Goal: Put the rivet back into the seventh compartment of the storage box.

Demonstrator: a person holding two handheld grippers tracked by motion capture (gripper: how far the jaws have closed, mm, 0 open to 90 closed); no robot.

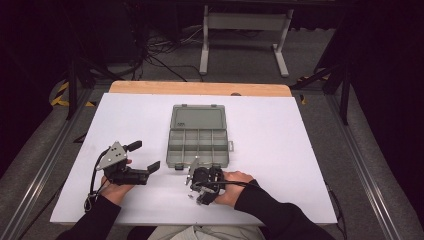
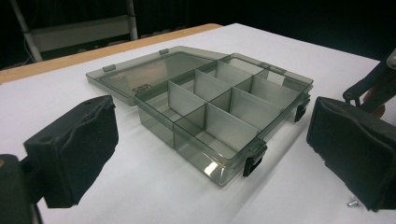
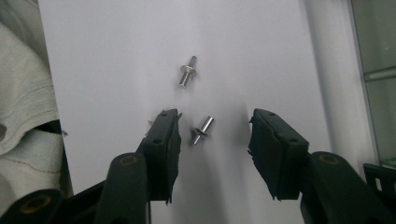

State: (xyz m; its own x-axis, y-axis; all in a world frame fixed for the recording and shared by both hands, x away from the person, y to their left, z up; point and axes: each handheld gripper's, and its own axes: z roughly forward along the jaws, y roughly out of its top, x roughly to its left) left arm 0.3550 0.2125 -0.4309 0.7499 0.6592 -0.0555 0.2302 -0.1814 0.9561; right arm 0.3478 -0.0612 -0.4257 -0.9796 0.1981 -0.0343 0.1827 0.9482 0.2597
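Observation:
A smoky grey plastic organizer box (image 1: 198,142) lies open mid-table, its lid flat behind it and its compartments (image 2: 219,116) bare. Two small metal screws lie on the white table near its front edge. One screw (image 3: 204,129) sits between the pads of my right gripper (image 3: 215,140), touching neither; the other screw (image 3: 187,71) lies just beyond the fingertips. My right gripper (image 1: 199,194) points steeply down at the table, jaws open. Left of the box, my left gripper (image 1: 145,156) faces it, its padded fingers (image 2: 74,149) spread wide with nothing held.
The white table top (image 1: 280,150) ends in a wooden strip (image 1: 200,88) at the far side. A beige cloth (image 3: 23,107) lies at the near edge beside the right gripper. One small screw (image 2: 351,203) shows by the left gripper's right pad. A metal frame (image 1: 245,30) stands on the floor beyond.

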